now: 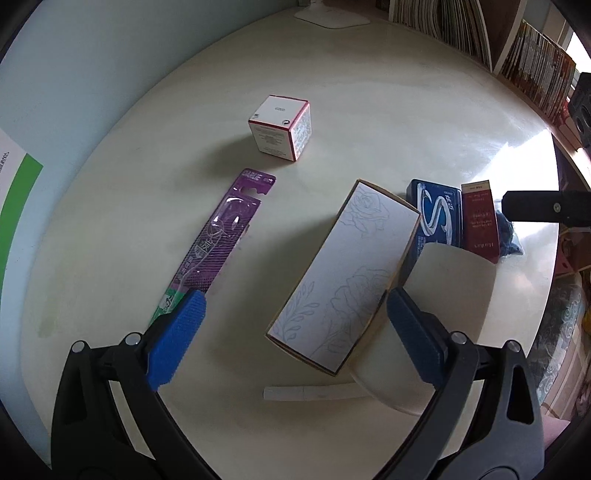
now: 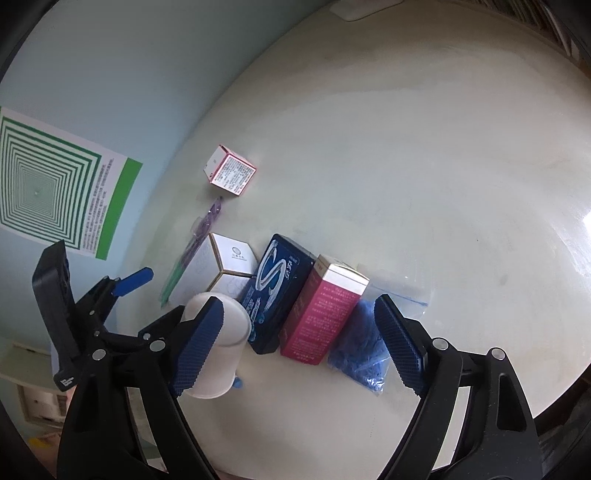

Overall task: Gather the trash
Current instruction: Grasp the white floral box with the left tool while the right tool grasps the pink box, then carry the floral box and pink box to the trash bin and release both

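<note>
Trash lies on a cream round table (image 1: 369, 122). My left gripper (image 1: 291, 332) is open above a long white box with a rose drawing (image 1: 343, 273); its jaws stand on either side of the box. A purple toothbrush package (image 1: 218, 236) lies to its left. A small white and red cube box (image 1: 282, 127) stands farther back. A white paper cup (image 1: 439, 317) lies on its side by the right finger. My right gripper (image 2: 299, 347) is open over a red box (image 2: 325, 306), a dark blue box (image 2: 275, 291) and a blue plastic bag (image 2: 360, 350).
A white stick-like tube (image 1: 314, 392) lies near the table's front edge. Bookshelves (image 1: 535, 62) stand behind the table at the right. A lamp base (image 1: 328, 14) sits at the far edge. A green striped poster (image 2: 48, 184) hangs on the pale blue wall.
</note>
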A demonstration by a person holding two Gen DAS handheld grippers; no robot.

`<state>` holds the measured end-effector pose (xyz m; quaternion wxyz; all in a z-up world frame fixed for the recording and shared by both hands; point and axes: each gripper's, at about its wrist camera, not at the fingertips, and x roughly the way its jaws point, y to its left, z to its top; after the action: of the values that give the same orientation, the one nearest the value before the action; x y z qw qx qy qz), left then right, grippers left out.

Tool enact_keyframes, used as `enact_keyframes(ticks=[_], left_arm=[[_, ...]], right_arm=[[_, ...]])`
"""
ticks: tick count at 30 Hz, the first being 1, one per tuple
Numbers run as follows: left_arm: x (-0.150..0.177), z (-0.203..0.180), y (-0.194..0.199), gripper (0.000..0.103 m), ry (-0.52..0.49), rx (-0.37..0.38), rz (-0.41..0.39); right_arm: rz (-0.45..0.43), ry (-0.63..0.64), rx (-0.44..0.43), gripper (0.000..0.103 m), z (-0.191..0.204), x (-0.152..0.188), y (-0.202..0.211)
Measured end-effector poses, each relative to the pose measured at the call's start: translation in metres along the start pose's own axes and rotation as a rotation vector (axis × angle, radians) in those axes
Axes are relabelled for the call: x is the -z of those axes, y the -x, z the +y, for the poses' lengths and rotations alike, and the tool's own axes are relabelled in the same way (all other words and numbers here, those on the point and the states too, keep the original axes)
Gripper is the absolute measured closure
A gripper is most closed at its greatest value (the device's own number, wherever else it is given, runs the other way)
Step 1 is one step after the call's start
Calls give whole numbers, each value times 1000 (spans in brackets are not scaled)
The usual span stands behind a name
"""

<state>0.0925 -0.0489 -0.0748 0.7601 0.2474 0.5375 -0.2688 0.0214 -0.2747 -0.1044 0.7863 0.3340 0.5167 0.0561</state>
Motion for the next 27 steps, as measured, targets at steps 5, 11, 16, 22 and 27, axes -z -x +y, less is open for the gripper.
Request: enact_keyframes(ticks=[5, 11, 16, 22, 27], left_arm=[[-1, -4, -12, 7, -9, 30, 32], [-8, 1, -24, 18, 19, 62, 53], [-13, 1, -31, 47, 38, 67, 74], [-15, 4, -27, 56, 61, 49, 62], [-14, 9, -21, 56, 100, 55, 55]], right_arm=[[27, -7, 24, 26, 0, -6, -11], [55, -6, 53, 31, 0, -8, -25], [62, 1, 68, 59, 2, -11, -30], [31, -24, 52, 74, 0, -10, -28], [12, -65, 0, 74, -7, -7, -23]])
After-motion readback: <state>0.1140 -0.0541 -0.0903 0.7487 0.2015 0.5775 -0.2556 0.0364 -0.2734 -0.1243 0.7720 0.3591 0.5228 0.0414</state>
